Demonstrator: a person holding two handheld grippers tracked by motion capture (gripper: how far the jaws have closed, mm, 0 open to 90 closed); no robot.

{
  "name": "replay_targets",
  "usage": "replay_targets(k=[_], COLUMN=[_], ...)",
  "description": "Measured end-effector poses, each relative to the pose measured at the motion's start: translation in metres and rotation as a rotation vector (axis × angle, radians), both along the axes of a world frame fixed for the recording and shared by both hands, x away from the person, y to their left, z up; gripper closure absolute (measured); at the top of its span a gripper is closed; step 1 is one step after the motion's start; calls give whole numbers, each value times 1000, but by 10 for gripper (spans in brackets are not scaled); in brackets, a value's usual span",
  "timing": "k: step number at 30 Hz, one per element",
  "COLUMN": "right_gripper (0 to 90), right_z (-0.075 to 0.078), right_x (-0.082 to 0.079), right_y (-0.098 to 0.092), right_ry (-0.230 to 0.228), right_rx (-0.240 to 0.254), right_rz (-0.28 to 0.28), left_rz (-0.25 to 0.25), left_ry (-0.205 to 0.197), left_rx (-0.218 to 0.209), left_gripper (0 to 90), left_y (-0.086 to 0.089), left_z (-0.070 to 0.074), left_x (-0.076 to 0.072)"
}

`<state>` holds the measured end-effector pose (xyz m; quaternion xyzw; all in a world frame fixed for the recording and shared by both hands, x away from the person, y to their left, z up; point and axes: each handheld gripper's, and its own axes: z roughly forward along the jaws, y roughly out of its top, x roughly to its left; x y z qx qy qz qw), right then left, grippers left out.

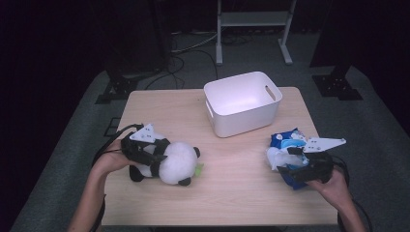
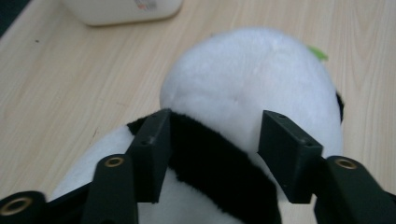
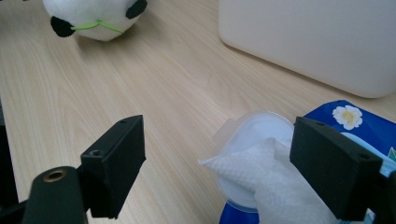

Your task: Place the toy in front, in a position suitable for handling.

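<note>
The left gripper (image 2: 212, 154) is straddling the panda (image 1: 171, 162) with jaws apart; the right gripper (image 3: 229, 163), also apart, is sitting by the wipes pack (image 1: 287, 145). Next, I judge, comes carrying the panda to the bin (image 1: 241, 101) at one o'clock.

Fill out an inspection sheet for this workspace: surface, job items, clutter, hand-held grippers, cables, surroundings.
Surface: light wooden table, no spills seen.
Job items: panda plush lying at the table's left; blue wipes pack at the right, lid open, a wipe sticking out; white bin at the far middle, nothing seen inside.
Clutter: nothing seen.
Hand-held grippers: left hand-held gripper straddles the panda's black band, jaws apart, not pressing; right hand-held gripper open, one jaw beside the wipe.
Cables: black cable trails off the table's left edge.
Surroundings: dark room, grey carpet, white frame and floor cables behind.
</note>
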<state>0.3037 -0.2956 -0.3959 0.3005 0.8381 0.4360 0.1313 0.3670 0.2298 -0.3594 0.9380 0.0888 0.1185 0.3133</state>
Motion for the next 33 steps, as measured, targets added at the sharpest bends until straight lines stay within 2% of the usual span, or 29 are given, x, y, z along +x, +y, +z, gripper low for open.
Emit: replay_targets(k=[1, 4, 7, 10, 13, 14, 16, 20, 26, 28, 33], right_gripper=[169, 169, 169, 169, 169, 169, 169, 169, 169, 169, 169], right_z=[0, -1, -2, -2, -3, -4, -4, -4, 0, 0, 2], right_x=[0, 1, 1, 1, 1, 0, 0, 0, -2, -2, -3], right_y=[0, 0, 0, 0, 2, 3, 3, 2, -4, -5, -7], right_ry=[1, 3, 8, 10, 12, 13, 17, 15, 7, 2, -1], right_rx=[-1, -3, 1, 5, 1, 0, 0, 13, 55, 68, 87], right_rz=[2, 5, 5, 7, 13, 14, 14, 16, 12, 10, 7], left_rz=[-15, -42, -52, -66, -80, -80, -95, -83, -57, -49, 0], left_ry=[-2, -14, -13, -10, -2, -2, -14, -31, -27, -22, -19], left_rx=[7, 68, 92, 100, 130, 130, 177, 218, 204, 184, 89], left_gripper=[379, 305, 252, 251, 258, 273, 321, 488, 626, 662, 715], left_y=[0, -1, -6, -14, -22, -22, -29, -35, -31, -28, -19], left_z=[0, -3, -8, -14, -18, -18, -20, -19, -17, -17, -14], left_x=[2, 4, 5, 6, 7, 7, 7, 7, 6, 6, 6])
